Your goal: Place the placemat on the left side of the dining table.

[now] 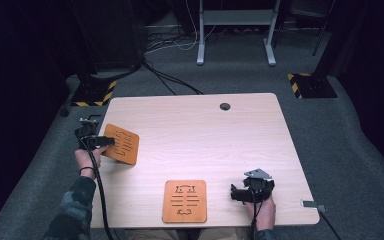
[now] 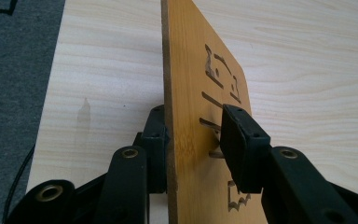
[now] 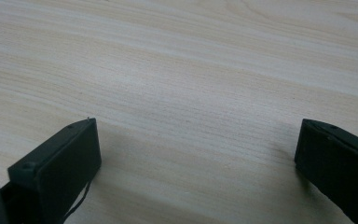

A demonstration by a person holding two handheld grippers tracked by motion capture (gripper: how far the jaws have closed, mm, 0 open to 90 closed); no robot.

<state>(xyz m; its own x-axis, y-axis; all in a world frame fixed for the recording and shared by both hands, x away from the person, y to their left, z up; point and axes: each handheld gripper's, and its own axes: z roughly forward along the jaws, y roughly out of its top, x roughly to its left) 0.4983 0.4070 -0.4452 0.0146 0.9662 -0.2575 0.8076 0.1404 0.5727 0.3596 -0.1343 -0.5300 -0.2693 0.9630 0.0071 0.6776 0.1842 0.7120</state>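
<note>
Orange-brown wooden boards with cut-out slots and shapes number two on the pale wood surface (image 1: 215, 135). One cut-out board (image 1: 121, 144) is near the left edge, raised and tilted, with the left claw (image 1: 100, 141) pinching it; in the left gripper view the board (image 2: 191, 93) stands edge-on between the two black jaws, one pressed on each face. The second board (image 1: 184, 201) lies flat near the front edge, about midway along it. The right claw (image 1: 237, 193) rests near the front right corner, just beside that flat board, jaws spread wide over bare wood in the right gripper view. Two hands hold the two claws, one each.
</note>
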